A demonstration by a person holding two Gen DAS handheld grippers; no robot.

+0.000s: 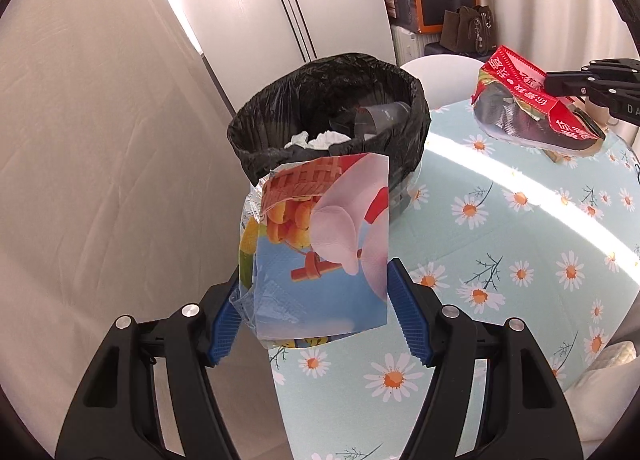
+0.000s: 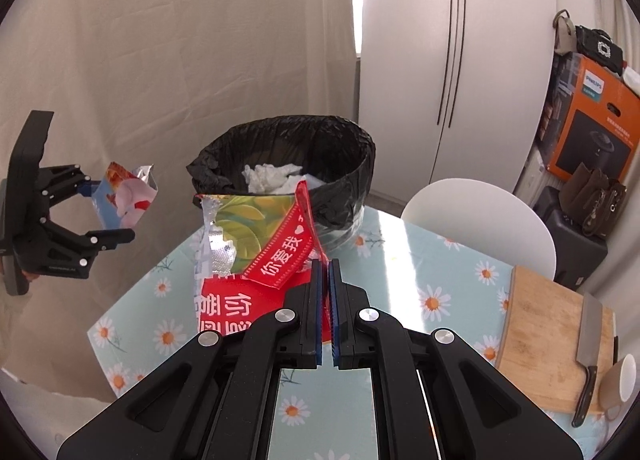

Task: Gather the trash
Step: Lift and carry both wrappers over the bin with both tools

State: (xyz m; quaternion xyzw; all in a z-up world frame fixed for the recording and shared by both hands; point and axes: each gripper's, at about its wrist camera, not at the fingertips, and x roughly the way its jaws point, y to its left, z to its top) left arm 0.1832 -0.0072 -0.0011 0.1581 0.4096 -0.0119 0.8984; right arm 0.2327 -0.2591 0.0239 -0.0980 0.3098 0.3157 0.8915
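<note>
Both hands are carrying rubbish toward the bin [image 1: 328, 119], a small pail lined with a black bag standing on the daisy-patterned surface [image 1: 500, 260] near its far edge, with crumpled white tissue already inside; the left claw [image 1: 314, 308] has its blue pads pressed on either side of a blue and pink snack wrapper [image 1: 320, 244], which stands up between them just short of the bin's near rim; the right claw [image 2: 325, 280] is pinched tight on a torn red wrapper [image 2: 256, 284] with white characters, its foil lining and green print hanging in front of the bin; so the step in hand looks like the carry, with neither piece yet over the opening; the next move calls for bringing each wrapper above the rim, clear of the bag's folded edge, then spreading the jaws so it falls inside, preferably one hand at a time since the mouth is narrow; a cutting board [image 2: 556, 336], cleaver [image 2: 588, 344] and mug [image 2: 620, 384] sit well apart at the right.
</note>
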